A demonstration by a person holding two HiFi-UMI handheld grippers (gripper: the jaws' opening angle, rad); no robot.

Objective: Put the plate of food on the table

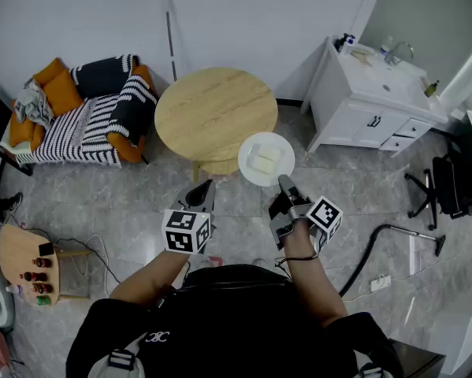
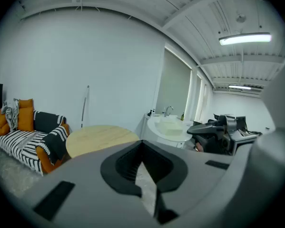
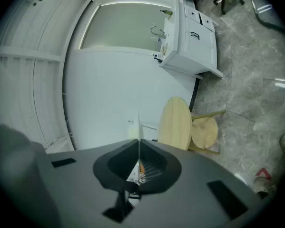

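While it hangs at the near right edge of the round wooden table (image 1: pixel 212 113), the white round plate (image 1: pixel 271 178) carries pale, blocky food (image 1: pixel 264 159). The right gripper (image 1: pixel 284 181) has its fingers clamped on the plate's near rim. Short of the table's near edge, the left gripper (image 1: pixel 205 187) has its fingers together, holding nothing.

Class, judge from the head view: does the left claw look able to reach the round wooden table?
Probably yes. The left claw is empty and points toward the round wooden table, with nothing seen between them; the plate held by the right claw is off to one side.
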